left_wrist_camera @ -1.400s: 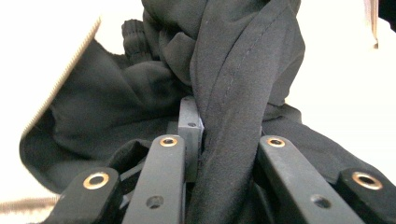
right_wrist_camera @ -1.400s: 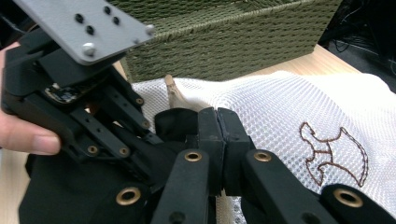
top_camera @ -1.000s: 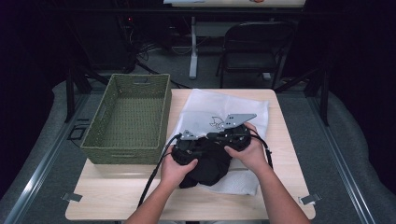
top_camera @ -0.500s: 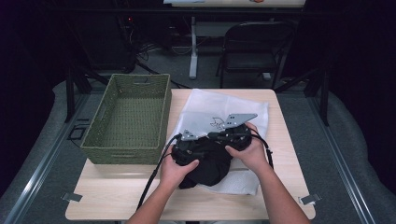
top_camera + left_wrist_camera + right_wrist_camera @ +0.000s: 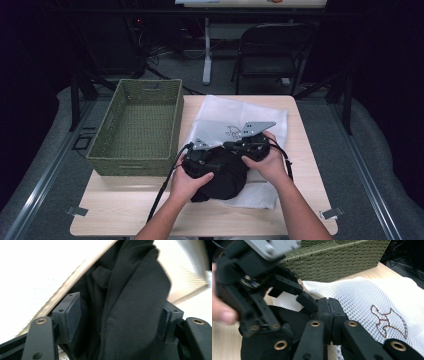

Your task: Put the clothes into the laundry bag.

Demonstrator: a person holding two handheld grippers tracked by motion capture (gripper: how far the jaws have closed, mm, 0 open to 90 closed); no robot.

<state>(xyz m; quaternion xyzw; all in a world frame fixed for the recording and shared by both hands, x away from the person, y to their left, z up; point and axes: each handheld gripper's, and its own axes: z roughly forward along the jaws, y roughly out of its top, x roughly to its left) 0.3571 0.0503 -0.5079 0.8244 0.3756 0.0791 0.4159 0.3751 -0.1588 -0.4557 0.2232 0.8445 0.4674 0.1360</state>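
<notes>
Dim room, pale wooden table; the black garment lies on the white mesh laundry bag beside the green woven basket; the left gripper has just been spreading its jaws, cloth loose between them, while the right gripper stays clamped (apparently on the bag's mesh edge); the garment may slump out.

Crumpled black garment on white mesh bag

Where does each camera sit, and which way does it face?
High view: above the person's side, looking forward and down on the table; both forearms, left gripper, right gripper.
Left gripper view: rides the left gripper, looking along parted jaws with black garment between them.
Right gripper view: rides the right gripper, jaws together, facing green basket and white mesh bag.
Shared: garment, bag.
</notes>
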